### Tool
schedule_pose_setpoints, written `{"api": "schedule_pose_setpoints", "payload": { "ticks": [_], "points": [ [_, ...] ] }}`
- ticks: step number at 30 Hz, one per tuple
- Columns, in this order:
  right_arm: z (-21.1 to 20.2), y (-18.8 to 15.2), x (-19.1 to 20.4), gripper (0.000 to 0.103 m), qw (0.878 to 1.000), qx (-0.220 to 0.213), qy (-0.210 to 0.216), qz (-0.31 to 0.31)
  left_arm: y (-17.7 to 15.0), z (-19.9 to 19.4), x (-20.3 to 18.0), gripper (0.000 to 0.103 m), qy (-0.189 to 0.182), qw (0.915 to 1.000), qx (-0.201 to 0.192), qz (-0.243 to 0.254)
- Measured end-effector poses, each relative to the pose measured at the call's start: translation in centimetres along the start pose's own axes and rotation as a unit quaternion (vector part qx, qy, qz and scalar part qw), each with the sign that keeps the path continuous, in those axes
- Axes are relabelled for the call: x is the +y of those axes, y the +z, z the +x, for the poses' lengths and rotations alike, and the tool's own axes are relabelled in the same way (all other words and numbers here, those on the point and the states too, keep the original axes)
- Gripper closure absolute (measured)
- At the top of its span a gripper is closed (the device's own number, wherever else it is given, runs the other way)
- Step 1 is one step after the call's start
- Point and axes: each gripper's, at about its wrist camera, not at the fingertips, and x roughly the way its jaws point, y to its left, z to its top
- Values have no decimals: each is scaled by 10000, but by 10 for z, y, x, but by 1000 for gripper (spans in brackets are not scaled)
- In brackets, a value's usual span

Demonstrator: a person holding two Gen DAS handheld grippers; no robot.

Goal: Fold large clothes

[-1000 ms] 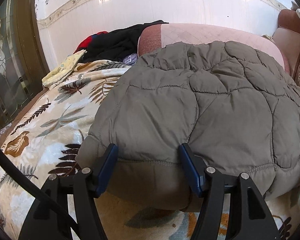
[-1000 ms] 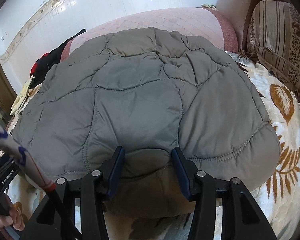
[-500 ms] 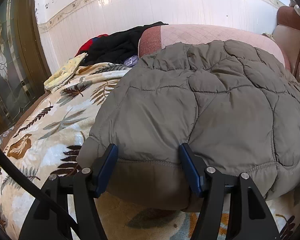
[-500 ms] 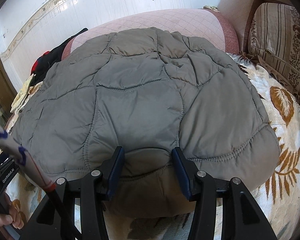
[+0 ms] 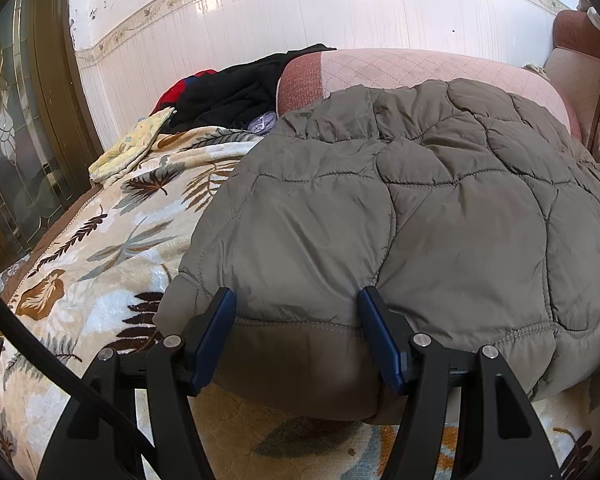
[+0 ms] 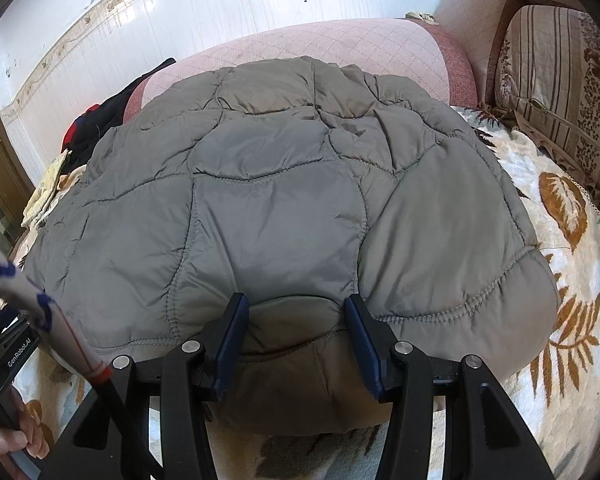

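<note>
A grey quilted puffer jacket lies spread on a leaf-patterned blanket; it also fills the right wrist view. My left gripper is open, its blue fingers straddling the jacket's near hem toward the left corner. My right gripper is open too, its fingers either side of the hem further right. The hem bulges between both pairs of fingers. Neither pair is closed on the fabric.
A pink quilted cushion lies behind the jacket. Black and red clothes and a yellow cloth are piled far left. A striped cushion stands at the right. A wooden glass door is at the left.
Both grippers have stayed at the hem with fingers apart. The views shifted only slightly; the jacket has not visibly moved.
</note>
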Motion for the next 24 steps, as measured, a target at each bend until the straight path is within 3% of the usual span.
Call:
{"api": "schedule_pose_setpoints", "payload": {
  "ticks": [4, 7, 10, 13, 17, 24],
  "points": [
    [-10, 3, 1, 48, 9999, -153, 5, 20, 0, 0, 0, 40, -3, 10000, 3, -5],
    [-31, 7, 11, 48, 9971, -730, -85, -205, 0, 0, 0, 40, -4, 10000, 6, -5],
    [-43, 6, 29, 48, 9916, -1111, 243, -615, 1, -1, 0, 40, 7, 10000, 1, 0],
    [-33, 1, 45, 48, 9906, -907, 483, -905, 1, -2, 0, 40, 13, 10000, 0, 3],
    [-7, -4, 47, 48, 9929, -503, 366, -1017, 1, -3, -1, 40, 24, 10000, 1, 20],
    [-4, -6, 49, 45, 9937, -392, 372, -977, 1, -3, -1, 40, 21, 10000, 5, 10]
  ]
}}
